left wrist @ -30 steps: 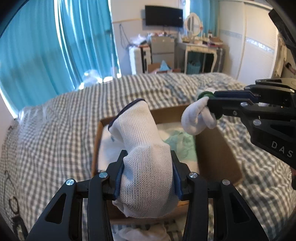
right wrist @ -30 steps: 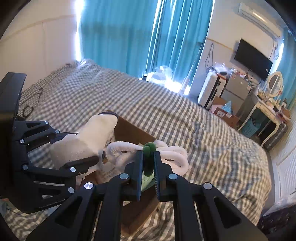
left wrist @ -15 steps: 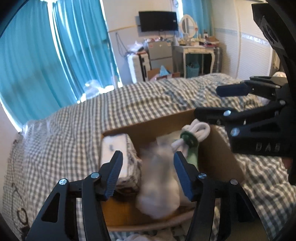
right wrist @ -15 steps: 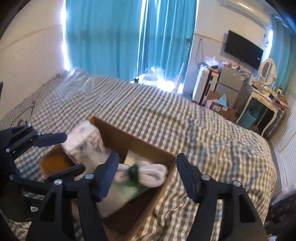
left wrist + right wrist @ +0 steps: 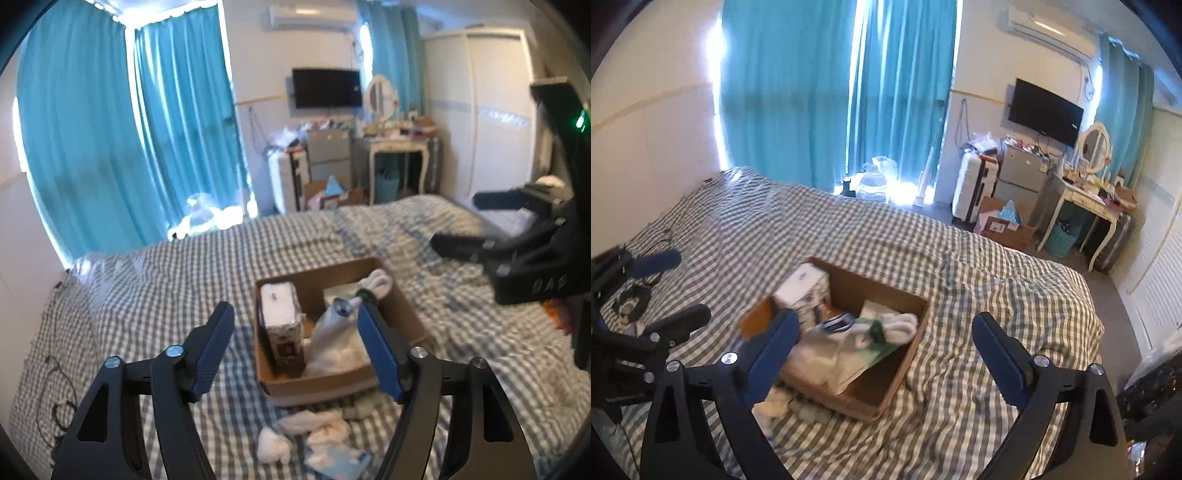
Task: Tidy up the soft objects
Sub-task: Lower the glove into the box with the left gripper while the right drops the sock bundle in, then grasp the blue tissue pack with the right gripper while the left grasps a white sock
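With both sets of tongs hanging spread wide and empty above the bed [image 5: 155, 280], this looks like the gap between one drop and the next pick. The left tongs [image 5: 295, 350] hover over the near edge of the cardboard box [image 5: 402, 306], blue pads well apart; the right tongs [image 5: 882, 350] gape just as wide over the same box from the other side, nothing between them. Inside the box [image 5: 912, 332] sit a white mesh glove with a dark cuff [image 5: 332, 325], slumped and floppy, a looped white bundle tied with a green band [image 5: 375, 282] at the far end, a pale green sheet [image 5: 879, 352] under them, and a stiff upright carton with a white top [image 5: 279, 314] against the left wall. So the box is partly filled, but the job isn't done: a scatter of white soft pieces [image 5: 310, 432] lies on the checked cover just outside the near wall of the box, crumpled and fluffy (socks or cloths, too blurred to say). My read is that the next move calls for lowering one pair of tongs onto that loose heap, pinching a good fold of fabric rather than a stray edge, then lifting it clear over the cardboard rim. Limp cloth will sag and drape, so a deep bite should hold better.
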`<state>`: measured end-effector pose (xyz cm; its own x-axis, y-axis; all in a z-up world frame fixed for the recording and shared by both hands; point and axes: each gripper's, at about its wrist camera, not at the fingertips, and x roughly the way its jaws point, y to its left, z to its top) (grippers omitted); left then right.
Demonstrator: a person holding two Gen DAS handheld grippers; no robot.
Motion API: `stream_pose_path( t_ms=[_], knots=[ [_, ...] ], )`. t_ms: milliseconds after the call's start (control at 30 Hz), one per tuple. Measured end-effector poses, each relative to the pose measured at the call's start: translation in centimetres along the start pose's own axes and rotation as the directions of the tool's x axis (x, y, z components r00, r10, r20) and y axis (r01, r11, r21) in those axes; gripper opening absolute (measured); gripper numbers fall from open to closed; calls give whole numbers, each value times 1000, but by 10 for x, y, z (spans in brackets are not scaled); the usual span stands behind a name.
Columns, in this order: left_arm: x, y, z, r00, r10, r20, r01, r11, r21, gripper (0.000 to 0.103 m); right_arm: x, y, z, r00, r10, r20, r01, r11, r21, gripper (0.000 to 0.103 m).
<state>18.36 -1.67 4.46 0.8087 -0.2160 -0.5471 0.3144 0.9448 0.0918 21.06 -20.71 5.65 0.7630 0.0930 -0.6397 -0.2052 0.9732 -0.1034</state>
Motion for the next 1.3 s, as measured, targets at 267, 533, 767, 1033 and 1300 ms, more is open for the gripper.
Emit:
stream_pose_path(
  t_ms=[267,533,767,1033,1300],
  knots=[
    [-22,22,-37,998,40,-43,-40,999,-18,77,-20,58,-40,1000,-6,-17,4,998,-70,103],
    [6,44,-100,987,58,-152,-62,998,-18,77,35,108,-110,991,54,-127,-59,998,-38,103],
    [50,57,-128,968,88,-235,-89,996,6,77,111,147,-161,961,91,-263,-98,995,-14,103],
    [86,55,-139,953,46,-300,-51,999,-10,77,146,160,-181,930,148,-337,-152,988,14,99],
    [99,57,-144,938,23,-346,-35,999,-30,77,153,166,-191,898,220,-382,-231,973,16,54]
  ],
)
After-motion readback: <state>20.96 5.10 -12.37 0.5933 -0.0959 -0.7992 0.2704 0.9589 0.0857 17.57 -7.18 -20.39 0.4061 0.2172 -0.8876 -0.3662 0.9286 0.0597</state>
